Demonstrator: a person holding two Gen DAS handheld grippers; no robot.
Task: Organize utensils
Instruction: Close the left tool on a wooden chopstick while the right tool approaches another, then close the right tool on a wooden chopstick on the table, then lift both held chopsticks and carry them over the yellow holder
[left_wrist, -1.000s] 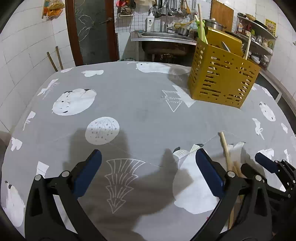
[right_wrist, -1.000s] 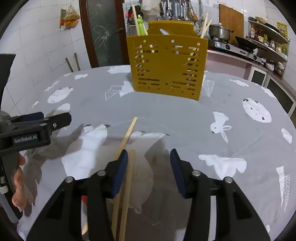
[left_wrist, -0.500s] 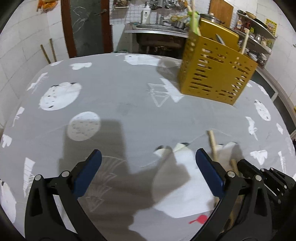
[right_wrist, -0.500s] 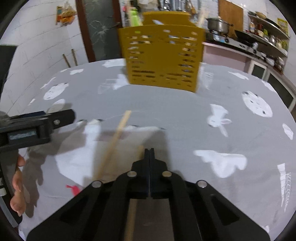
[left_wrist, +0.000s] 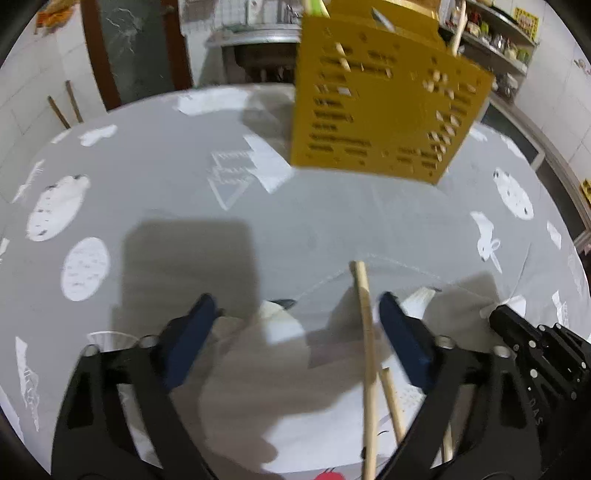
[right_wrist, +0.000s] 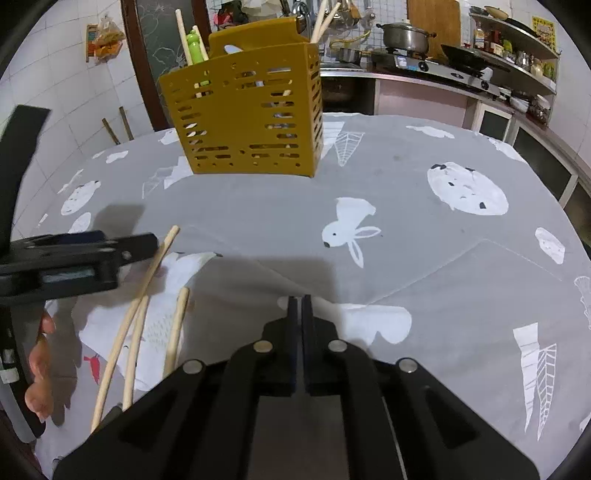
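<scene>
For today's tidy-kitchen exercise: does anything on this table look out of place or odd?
Yes. Three wooden chopsticks lie loose and splayed on the grey tablecloth, while others stand in the yellow utensil basket. The left hand-held gripper is open over them; the right hand-held gripper is shut on nothing.

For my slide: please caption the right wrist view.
Shut right gripper beside three chopsticks, yellow basket behind.

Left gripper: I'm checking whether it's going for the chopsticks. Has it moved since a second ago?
Yes. The left gripper has shifted right toward the yellow basket, and a chopstick now lies between its closing jaws.
</scene>
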